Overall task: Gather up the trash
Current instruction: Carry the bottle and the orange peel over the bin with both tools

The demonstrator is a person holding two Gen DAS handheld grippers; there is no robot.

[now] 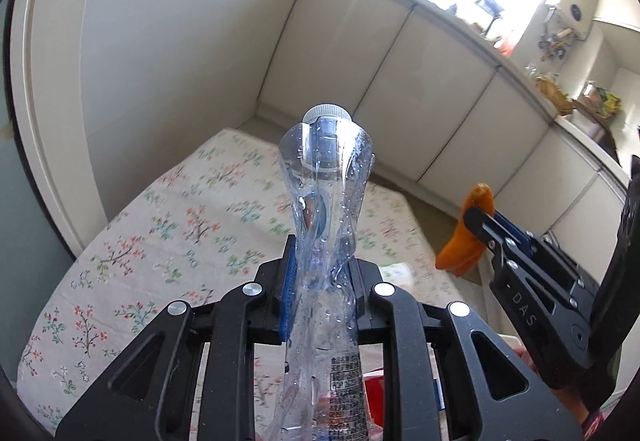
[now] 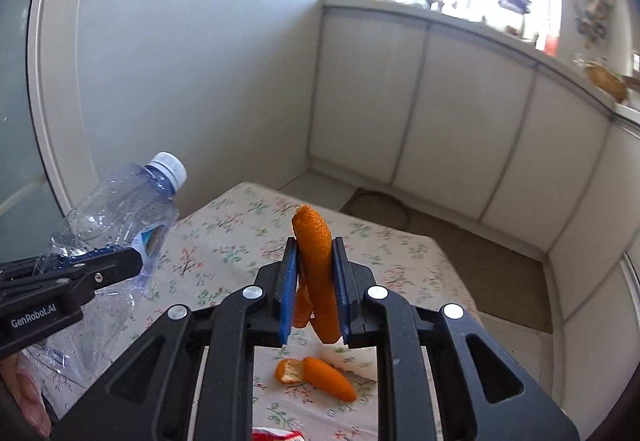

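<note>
My left gripper [image 1: 320, 261] is shut on a crushed clear plastic bottle [image 1: 324, 193] with a white cap, held above the table; it also shows at the left of the right wrist view [image 2: 120, 217]. My right gripper [image 2: 316, 265] is shut on a strip of orange peel [image 2: 316, 241], held in the air; the peel also shows at the right of the left wrist view [image 1: 464, 241]. Another piece of orange peel [image 2: 320, 377] lies on the floral tablecloth [image 2: 224, 237] below the right gripper.
A red and white wrapper [image 2: 276, 435] lies at the table's near edge. White cabinets [image 2: 460, 109] run along the back, with a cluttered sill above. A mat [image 2: 480, 249] covers the floor beyond the table. A white paper [image 1: 396, 273] lies on the cloth.
</note>
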